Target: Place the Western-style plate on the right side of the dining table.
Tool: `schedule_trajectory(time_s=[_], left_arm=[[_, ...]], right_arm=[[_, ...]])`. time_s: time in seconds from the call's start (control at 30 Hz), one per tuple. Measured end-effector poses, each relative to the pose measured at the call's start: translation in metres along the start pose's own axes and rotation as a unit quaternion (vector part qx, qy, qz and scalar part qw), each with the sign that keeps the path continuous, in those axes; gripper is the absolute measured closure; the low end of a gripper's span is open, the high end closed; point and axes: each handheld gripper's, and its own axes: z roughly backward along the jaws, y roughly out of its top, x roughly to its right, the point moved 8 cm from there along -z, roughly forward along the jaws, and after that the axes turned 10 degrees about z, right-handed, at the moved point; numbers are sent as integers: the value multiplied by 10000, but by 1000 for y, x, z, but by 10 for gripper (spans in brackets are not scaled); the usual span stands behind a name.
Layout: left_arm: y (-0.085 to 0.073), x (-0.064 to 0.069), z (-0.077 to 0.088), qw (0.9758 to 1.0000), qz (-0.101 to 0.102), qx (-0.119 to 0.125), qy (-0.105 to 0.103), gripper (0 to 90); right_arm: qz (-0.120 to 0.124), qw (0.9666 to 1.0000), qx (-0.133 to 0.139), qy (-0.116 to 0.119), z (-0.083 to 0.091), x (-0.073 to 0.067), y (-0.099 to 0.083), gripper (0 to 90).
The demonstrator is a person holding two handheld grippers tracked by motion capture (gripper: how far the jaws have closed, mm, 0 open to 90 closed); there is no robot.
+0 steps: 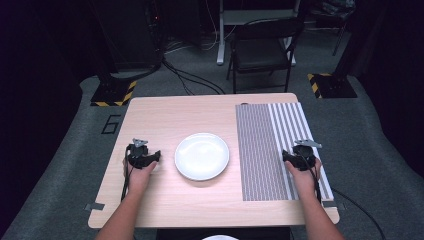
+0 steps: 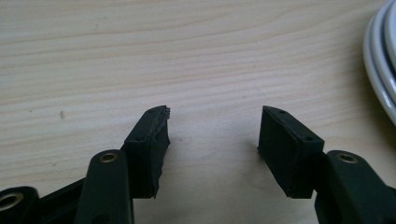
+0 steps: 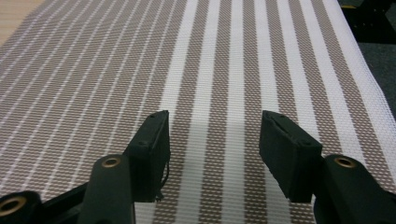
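Observation:
A white round plate (image 1: 202, 156) sits empty in the middle of the light wooden table (image 1: 170, 115). My left gripper (image 1: 140, 150) rests on the bare wood just left of the plate, held in a hand. In the left gripper view its jaws (image 2: 214, 126) stand apart with nothing between them, and the plate's rim (image 2: 380, 70) shows at the right edge. My right gripper (image 1: 300, 152) rests on the striped placemat (image 1: 272, 145) on the table's right side. Its jaws (image 3: 215, 128) are apart over the mat's brown and white stripes (image 3: 205, 60), empty.
A black folding chair (image 1: 262, 47) stands behind the table's far edge. Black stands with yellow-black hazard tape (image 1: 114, 92) flank the far corners, and cables run over the grey floor. The mat's right edge lies near the table's right edge (image 3: 369, 51).

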Motion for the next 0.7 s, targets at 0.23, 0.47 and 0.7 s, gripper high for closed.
schedule_trajectory(time_s=[0.23, 0.47, 0.7], left_arm=[[0, 7, 3, 9999, 79, -55, -107, 422], [8, 21, 8, 9984, 371, 20, -424, 447], [25, 38, 16, 9973, 434, 167, -570, 476]], right_arm=[[127, 9997, 17, 231, 4, -16, 5, 491], [251, 9992, 39, 319, 7, -26, 9, 498], [266, 9990, 95, 346, 11, -28, 13, 489]])
